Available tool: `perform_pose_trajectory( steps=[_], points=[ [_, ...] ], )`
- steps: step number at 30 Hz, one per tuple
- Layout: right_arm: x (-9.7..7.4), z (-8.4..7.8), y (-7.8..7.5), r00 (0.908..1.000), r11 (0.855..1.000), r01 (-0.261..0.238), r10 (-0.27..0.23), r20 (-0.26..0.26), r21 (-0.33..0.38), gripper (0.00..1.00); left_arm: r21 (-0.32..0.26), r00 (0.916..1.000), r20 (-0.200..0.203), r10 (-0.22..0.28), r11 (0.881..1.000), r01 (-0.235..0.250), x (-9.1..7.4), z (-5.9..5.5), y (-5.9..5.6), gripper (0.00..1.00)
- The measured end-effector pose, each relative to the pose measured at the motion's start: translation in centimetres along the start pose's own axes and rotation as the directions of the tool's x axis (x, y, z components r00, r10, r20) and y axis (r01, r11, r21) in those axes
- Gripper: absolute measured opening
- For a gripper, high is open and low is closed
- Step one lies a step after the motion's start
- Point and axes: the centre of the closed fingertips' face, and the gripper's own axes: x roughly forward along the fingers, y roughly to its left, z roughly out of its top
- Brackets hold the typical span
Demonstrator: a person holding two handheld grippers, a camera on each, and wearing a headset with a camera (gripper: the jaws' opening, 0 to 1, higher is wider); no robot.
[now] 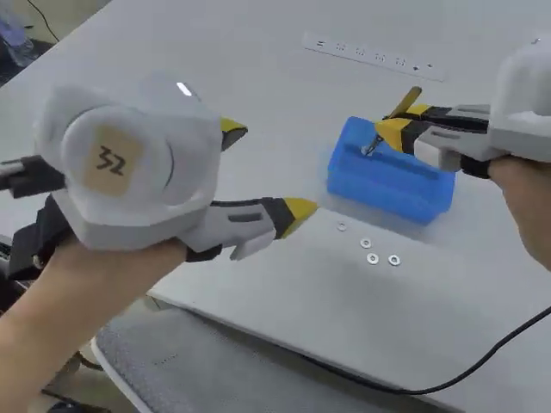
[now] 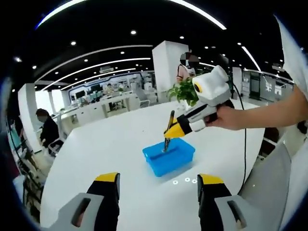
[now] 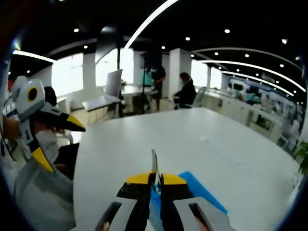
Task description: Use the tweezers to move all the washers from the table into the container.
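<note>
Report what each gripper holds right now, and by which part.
Right tongs clamp the slim metal tweezers around mid-length, tips pointing down into the blue plastic container. Left tongs stand open, holding nothing.

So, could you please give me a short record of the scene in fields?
left gripper: open, empty
right gripper: shut on the tweezers, above the container
tweezers: tips pointing down into the container
container: blue, on the table
washers: four on the table, in front of the container
container contents: cannot tell
</note>
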Motion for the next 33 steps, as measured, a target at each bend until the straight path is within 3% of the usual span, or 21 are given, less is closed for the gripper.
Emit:
perform_pose_trajectory(
  steps=[2,5,8,10,13,15,16,17,21,23,24,31,33],
  points=[
    [1.2,-0.3,-0.6,0.9995,0.999,0.03,-0.03,-0.005,0.016,0.03,-0.056,0.9999,0.0,0.012,0.998,-0.012,-0.2,-1.1,0.2,0.72],
    [2.9,-1.3,-1.3,0.9964,0.996,0.083,-0.082,-0.023,0.039,0.03,-0.067,0.9985,0.021,0.05,0.997,-0.049,-0.1,-2.2,0.3,0.79],
    [4.7,-3.0,-1.8,0.9944,0.993,0.094,-0.091,-0.054,0.072,0.03,-0.008,0.9947,0.014,0.101,0.995,-0.101,0.1,-3.7,0.6,0.86],
    [5.5,-3.8,-1.8,0.9922,0.992,0.103,-0.097,-0.077,0.076,0.03,-0.013,0.9932,0.008,0.116,0.993,-0.116,0.3,-4.2,0.6,0.87],
    [5.7,-4.5,-2.1,0.9883,0.986,0.126,-0.116,-0.099,0.108,0.03,-0.08,0.9949,0.034,0.095,0.993,-0.093,0.7,-4.3,-0.1,0.9],
    [6.1,-5.0,-2.2,0.9882,0.975,0.136,-0.121,-0.094,0.176,0.03,-0.074,0.995,0.032,0.095,0.993,-0.092,1.1,-4.7,-0.5,0.9],
    [6.3,-5.1,-2.3,0.9873,0.975,0.139,-0.122,-0.102,0.176,0.03,-0.052,0.9969,0.013,0.078,0.996,-0.077,1.2,-5.0,-0.8,0.89],
    [6.4,-5.2,-2.4,0.9853,0.974,0.148,-0.13,-0.111,0.17,0.03,-0.039,0.9973,-0.001,0.074,0.997,-0.074,1.3,-5.1,-0.8,0.88],
    [7.7,-6.3,-2.7,0.9777,0.971,0.174,-0.15,-0.147,0.165,0.03,-0.096,0.995,0.03,0.095,0.991,-0.092,1.0,-4.9,0.0,0.86],
    [7.6,-6.5,-2.7,0.9742,0.968,0.185,-0.159,-0.16,0.166,0.03,-0.099,0.9947,0.014,0.102,0.99,-0.1,1.2,-5.2,0.1,0.86],
    [7.8,-6.8,-2.8,0.9731,0.968,0.188,-0.161,-0.165,0.168,0.03,-0.084,0.9941,-0.013,0.108,0.991,-0.108,1.3,-5.7,0.0,0.86],
    [7.7,-7.1,-3.1,0.9708,0.955,0.211,-0.18,-0.159,0.209,0.04,-0.041,0.9952,-0.037,0.09,0.995,-0.091,1.5,-6.1,-0.7,0.83],
    [7.4,-7.1,-3.1,0.97,0.953,0.216,-0.185,-0.157,0.21,0.04,-0.023,0.9935,-0.064,0.094,0.995,-0.096,1.7,-6.6,-0.7,0.82]
  ],
)
